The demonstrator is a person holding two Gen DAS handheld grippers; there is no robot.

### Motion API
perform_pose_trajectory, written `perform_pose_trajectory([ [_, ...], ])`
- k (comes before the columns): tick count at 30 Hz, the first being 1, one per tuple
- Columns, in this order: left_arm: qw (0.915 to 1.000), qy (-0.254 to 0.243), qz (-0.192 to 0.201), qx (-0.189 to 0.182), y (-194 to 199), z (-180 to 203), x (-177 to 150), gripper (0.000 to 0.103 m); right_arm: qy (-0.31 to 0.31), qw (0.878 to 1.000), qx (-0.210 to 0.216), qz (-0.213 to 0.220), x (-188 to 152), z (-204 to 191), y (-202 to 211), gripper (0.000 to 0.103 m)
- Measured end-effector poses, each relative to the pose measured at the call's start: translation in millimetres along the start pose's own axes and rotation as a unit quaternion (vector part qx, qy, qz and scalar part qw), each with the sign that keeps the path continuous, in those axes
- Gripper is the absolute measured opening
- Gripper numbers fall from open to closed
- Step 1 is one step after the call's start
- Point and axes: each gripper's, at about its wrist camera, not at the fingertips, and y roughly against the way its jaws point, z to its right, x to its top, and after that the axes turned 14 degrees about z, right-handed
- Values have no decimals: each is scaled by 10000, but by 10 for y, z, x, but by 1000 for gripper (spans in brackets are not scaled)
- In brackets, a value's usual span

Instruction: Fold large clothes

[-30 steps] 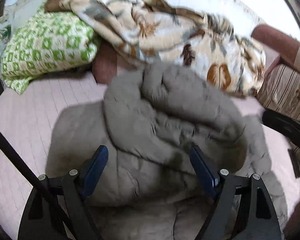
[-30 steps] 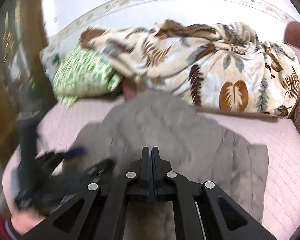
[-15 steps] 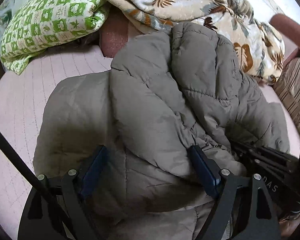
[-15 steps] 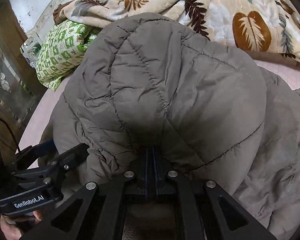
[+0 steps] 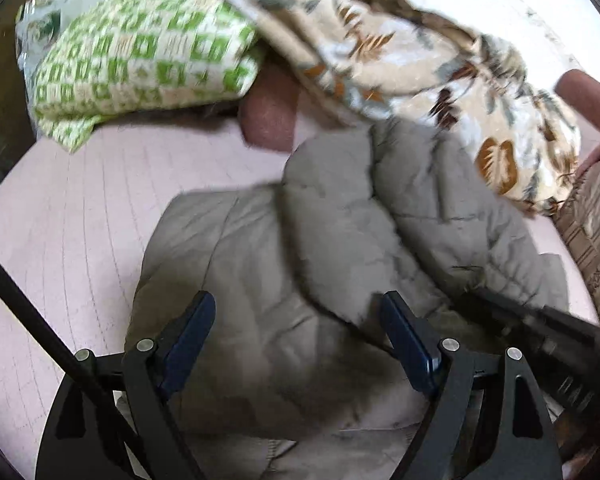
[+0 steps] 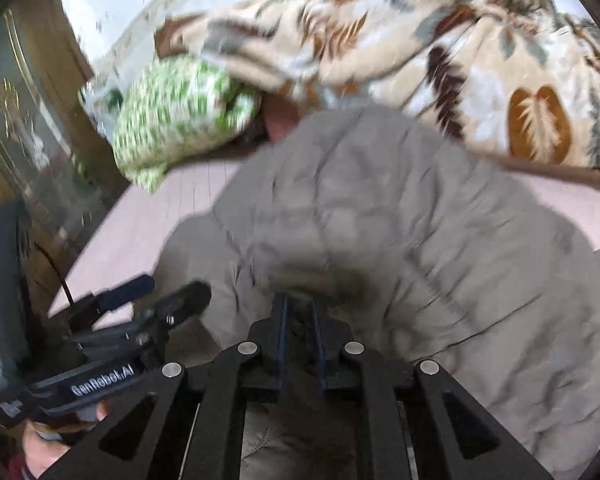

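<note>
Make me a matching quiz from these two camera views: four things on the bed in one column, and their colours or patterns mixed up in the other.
Things:
1. jacket
2. pillow
3. blanket
4. bed sheet

Looks:
A. green and white squares
B. pale pink
C. plain grey-brown, quilted
D. cream with brown leaves

Pairs: 1-C, 2-A, 3-D, 4-B

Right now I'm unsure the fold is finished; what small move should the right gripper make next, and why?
Probably finish opening the right gripper and draw it back. Its jaws have just been opening, quilted fabric of the grey jacket is between them, and the folded-over part already lies on the jacket. The left gripper is open.
</note>
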Motion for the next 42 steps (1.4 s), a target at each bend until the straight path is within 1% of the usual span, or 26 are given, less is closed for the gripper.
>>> perform_pose_trajectory([
  [1, 9999, -4, -153, 53, -70, -11, -32, 84, 24, 9999, -29, -94, -70, -7, -70, 15],
  [3, 9996, -45, -269, 84, -133, -15, -78, 84, 83, 9997, -119, -179, -184, -2, -173, 15],
  [5, 9995, -116, -273, 108, -146, 8, -86, 84, 83, 9997, -121, -189, -201, 27, -191, 15],
  [7, 9997, -103, -211, 45, -92, 4, -77, 84, 4, 9998, -54, -177, -137, 44, -115, 15],
  [8, 9999, -61, -159, 0, -50, -6, -58, 84, -26, 10000, 25, -69, -89, 50, -28, 15],
  [9, 9999, -34, -97, -57, -10, -14, -35, 84, -7, 9999, 61, 128, -11, 57, 115, 15],
  [11, 9999, -30, 55, -99, 66, -12, 22, 84, 156, 9988, -205, 415, 99, 103, 340, 17],
  [13, 9997, -46, 169, -193, 129, 27, 41, 84, 175, 9968, -491, 603, 159, 222, 509, 24],
  [14, 9994, -75, 199, -257, 146, 63, 32, 84, 173, 9959, -627, 621, 173, 295, 561, 25],
  [15, 9993, -123, 208, -294, 151, 111, 21, 84, 193, 9948, -811, 590, 165, 370, 578, 27],
  [17, 9987, -257, 136, -414, 121, 209, -27, 84, 152, 9939, -971, 504, 100, 490, 580, 27],
  [18, 9986, -312, 102, -422, 95, 237, -45, 84, 78, 9940, -1004, 420, 49, 547, 542, 27],
  [22, 9979, -584, -179, -236, -100, 329, -220, 84, -227, 9949, -977, 94, -217, 704, 324, 27],
  [23, 9978, -607, -185, -212, -125, 333, -243, 86, -234, 9948, -983, 79, -266, 700, 275, 28],
  [25, 9977, -623, -192, -186, -143, 336, -262, 86, -32, 9943, -1062, 49, -329, 661, 201, 28],
  [28, 9978, -613, -152, -183, -104, 331, -262, 86, -15, 9939, -1101, 1, -294, 630, 208, 27],
  [29, 9980, -572, -122, -220, -55, 327, -246, 86, -19, 9937, -1118, 23, -266, 598, 255, 27],
  [33, 9982, -496, -34, -330, 123, 342, -219, 86, 234, 9932, -1048, 456, -186, 303, 604, 27],
  [35, 9977, -590, -30, -340, 166, 383, -244, 86, 233, 9939, -970, 459, -206, 224, 635, 28],
  [36, 9973, -660, -60, -312, 166, 411, -272, 86, 198, 9951, -900, 366, -236, 191, 595, 28],
  [38, 9963, -810, -211, -212, 100, 465, -344, 86, 145, 9954, -929, 165, -306, 168, 470, 28],
  [40, 9947, -963, -352, -92, -4, 502, -436, 86, 31, 9950, -990, -158, -427, 234, 263, 28],
  [42, 9929, -1136, -351, 19, -11, 549, -482, 87, -143, 9951, -946, -232, -460, 310, 214, 29],
])
